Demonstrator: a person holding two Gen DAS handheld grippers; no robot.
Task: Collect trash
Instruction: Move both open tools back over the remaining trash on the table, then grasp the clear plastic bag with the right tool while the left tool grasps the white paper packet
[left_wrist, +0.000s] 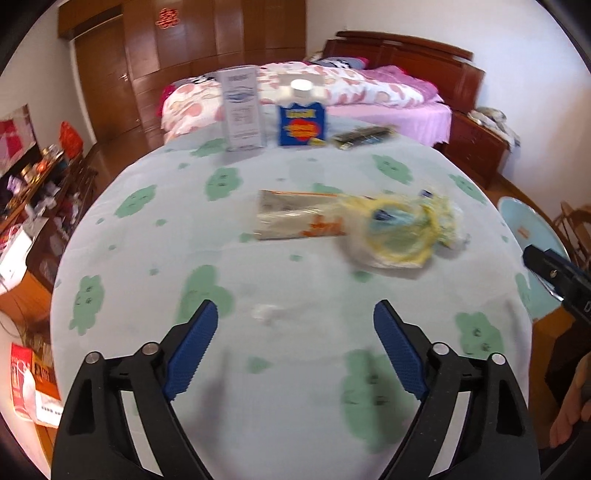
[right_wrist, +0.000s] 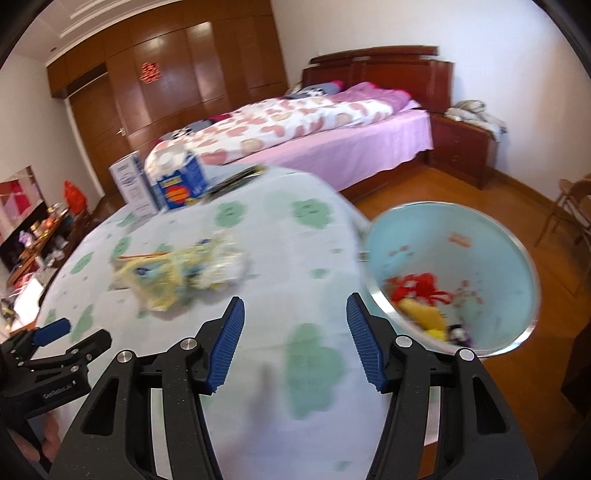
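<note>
A flat beige wrapper with orange print (left_wrist: 299, 214) lies mid-table on the pale cloth (left_wrist: 155, 236), and a crumpled yellow plastic wrapper (left_wrist: 402, 232) overlaps its right end. The same heap (right_wrist: 177, 273) shows blurred in the right wrist view. A small white scrap (left_wrist: 264, 312) rests on the cloth, seen between the fingers of my left gripper (left_wrist: 295, 308), which stands open and holds nothing. My right gripper (right_wrist: 294, 301) is open and empty over the table's right edge. Beside it stands a light blue bin (right_wrist: 480, 236) holding red and yellow rubbish.
At the table's far edge stand a white box (left_wrist: 242, 107), a blue carton with a white cap (left_wrist: 301, 122) and a dark packet (left_wrist: 364, 134). Behind is a bed (left_wrist: 369, 92) with a wooden wardrobe (left_wrist: 177, 37). A cluttered shelf (left_wrist: 40, 177) sits at left, a chair (right_wrist: 569, 210) at right.
</note>
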